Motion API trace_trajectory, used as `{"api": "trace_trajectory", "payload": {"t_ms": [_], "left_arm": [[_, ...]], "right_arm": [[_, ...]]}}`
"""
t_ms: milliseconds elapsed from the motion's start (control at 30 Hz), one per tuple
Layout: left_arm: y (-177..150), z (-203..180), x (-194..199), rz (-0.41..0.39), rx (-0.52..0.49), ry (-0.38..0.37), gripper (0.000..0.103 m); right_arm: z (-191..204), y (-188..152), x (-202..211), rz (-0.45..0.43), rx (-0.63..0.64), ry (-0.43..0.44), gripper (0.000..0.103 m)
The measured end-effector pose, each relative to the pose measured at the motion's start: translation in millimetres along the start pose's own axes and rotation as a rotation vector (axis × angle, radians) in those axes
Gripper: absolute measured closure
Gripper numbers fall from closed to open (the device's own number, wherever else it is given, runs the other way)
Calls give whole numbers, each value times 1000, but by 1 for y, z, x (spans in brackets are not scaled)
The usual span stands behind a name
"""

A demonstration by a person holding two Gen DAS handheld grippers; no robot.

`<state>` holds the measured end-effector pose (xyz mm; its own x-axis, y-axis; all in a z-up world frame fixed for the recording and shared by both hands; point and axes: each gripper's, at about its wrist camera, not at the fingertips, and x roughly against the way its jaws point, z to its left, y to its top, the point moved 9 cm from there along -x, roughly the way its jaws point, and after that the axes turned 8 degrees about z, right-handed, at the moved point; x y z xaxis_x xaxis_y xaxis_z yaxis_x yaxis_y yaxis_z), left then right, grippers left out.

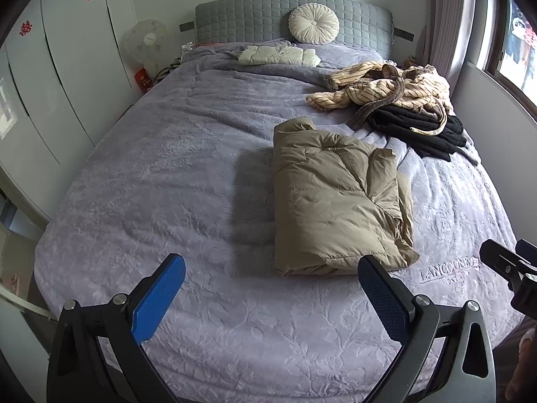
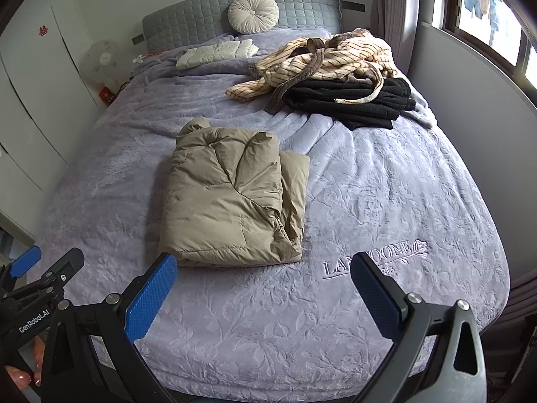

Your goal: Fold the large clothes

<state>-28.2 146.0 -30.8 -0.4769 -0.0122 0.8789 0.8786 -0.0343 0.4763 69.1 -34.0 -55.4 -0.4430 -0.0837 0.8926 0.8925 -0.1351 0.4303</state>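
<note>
2 grippers (image 1: 270,277) (image 2: 265,275) wide apart; striped robe (image 2: 322,60) atop black garment (image 2: 362,100), behind folded jacket (image 2: 228,194).

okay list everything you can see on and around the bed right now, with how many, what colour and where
Folded tan puffer jacket: one, tan, middle of the bed.
Striped cream robe: one, cream with dark stripes, crumpled at the bed's far right, on top of the black garment.
Black knit garment: one, black, under the robe.
Folded white quilted garment: one, white, near the headboard.
Round pleated cushion: one, cream, against the headboard.
Quilted grey headboard: one, grey, far end.
Lavender embossed bedspread: one, lavender, covering the bed.
White fan: one, left of the bed.
Left gripper: blue pads, open, empty.
Right gripper: blue pads, open, empty.
</note>
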Motion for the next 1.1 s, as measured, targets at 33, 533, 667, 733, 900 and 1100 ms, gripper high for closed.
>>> {"api": "trace_trajectory", "payload": {"t_ms": [33, 533, 667, 733, 900, 1100], "left_arm": [[0, 0, -1, 0, -1, 2, 0], [-2, -2, 2, 5, 4, 6, 0], [-2, -3, 2, 10, 0, 9, 0], [-2, -4, 1, 14, -1, 8, 0], [0, -8, -2, 18, -7, 9, 0], [1, -10, -2, 18, -7, 10, 0]], "right_arm": [[0, 0, 0, 0, 0, -1, 0], [-1, 1, 0, -3, 0, -6, 0], [-1, 2, 0, -3, 1, -7, 0], [-1, 2, 0, -3, 0, -7, 0], [-2, 2, 1, -3, -2, -8, 0], [-4, 4, 1, -4, -1, -10, 0]]}}
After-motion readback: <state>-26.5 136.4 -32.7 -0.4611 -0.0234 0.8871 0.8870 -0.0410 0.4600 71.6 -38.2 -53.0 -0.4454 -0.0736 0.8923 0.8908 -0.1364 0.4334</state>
